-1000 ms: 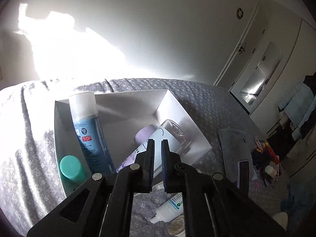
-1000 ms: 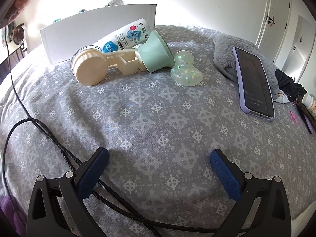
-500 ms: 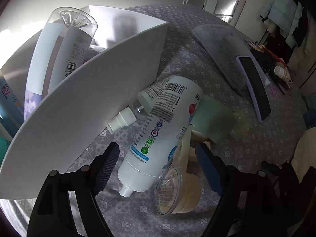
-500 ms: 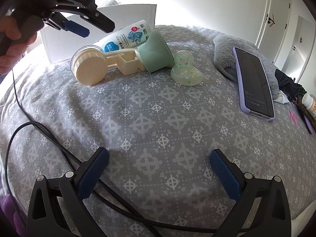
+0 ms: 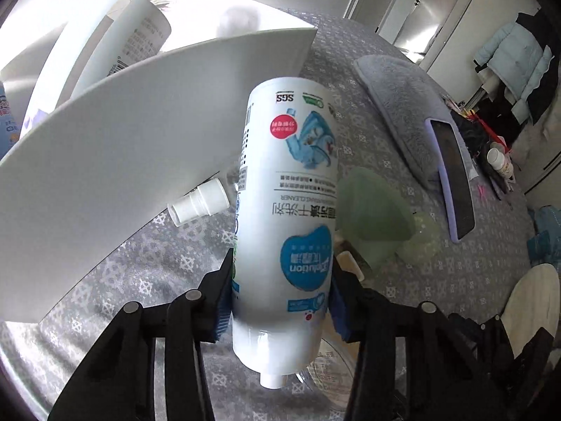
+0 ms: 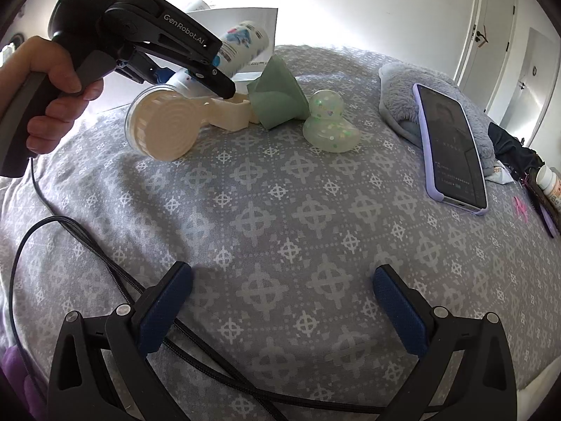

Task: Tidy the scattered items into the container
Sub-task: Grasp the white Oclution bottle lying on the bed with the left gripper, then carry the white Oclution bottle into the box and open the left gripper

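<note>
Left gripper (image 5: 280, 301) is closing its jaws on the white cleaner bottle (image 5: 287, 193); we see both pads on its lower body, near the nozzle end. Bottle lies at 5 o'clock of the white container (image 5: 147, 133), just beside its wall. We judge it light, rigid, glossy-slick; a mid-body hold seems safer. Right gripper (image 6: 280, 298) hangs wide apart, empty.
</note>
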The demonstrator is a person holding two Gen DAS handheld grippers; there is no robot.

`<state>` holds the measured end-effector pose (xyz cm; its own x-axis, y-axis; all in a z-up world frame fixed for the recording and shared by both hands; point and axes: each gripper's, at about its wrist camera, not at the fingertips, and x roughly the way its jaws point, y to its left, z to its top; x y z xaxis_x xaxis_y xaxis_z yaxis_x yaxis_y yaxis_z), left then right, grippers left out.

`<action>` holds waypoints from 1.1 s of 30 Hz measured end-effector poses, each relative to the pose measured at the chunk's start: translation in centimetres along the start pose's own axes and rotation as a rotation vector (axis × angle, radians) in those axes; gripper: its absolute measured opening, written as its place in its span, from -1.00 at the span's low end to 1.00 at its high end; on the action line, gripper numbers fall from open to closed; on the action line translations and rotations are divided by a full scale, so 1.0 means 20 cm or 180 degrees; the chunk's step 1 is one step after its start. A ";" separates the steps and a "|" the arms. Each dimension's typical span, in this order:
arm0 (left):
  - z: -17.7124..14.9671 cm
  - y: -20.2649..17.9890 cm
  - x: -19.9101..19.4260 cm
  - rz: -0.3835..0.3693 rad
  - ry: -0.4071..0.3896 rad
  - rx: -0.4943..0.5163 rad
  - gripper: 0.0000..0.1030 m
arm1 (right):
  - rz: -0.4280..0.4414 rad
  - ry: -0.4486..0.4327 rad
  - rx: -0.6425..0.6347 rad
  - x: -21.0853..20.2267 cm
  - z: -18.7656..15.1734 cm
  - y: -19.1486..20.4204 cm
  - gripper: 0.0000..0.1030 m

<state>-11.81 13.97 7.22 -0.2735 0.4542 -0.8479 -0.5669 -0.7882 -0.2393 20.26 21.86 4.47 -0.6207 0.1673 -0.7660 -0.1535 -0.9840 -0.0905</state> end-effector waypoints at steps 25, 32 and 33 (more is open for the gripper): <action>0.48 0.33 -0.28 0.0013 -0.0624 -0.0659 -0.16 | 0.0001 -0.0003 -0.0001 0.00 0.00 0.01 1.00; 0.41 0.46 -0.29 0.0498 -0.0791 -0.1115 -0.06 | 0.0001 -0.0003 -0.0002 0.00 -0.01 0.02 1.00; 0.37 0.46 -0.32 0.0581 -0.0876 -0.1145 0.01 | 0.0001 -0.0002 -0.0002 0.00 -0.01 0.02 1.00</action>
<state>-21.04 6.98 14.02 -0.5663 0.3497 -0.7463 -0.1993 -0.9367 -0.2877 20.30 21.50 4.37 -0.6214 0.1670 -0.7655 -0.1527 -0.9841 -0.0907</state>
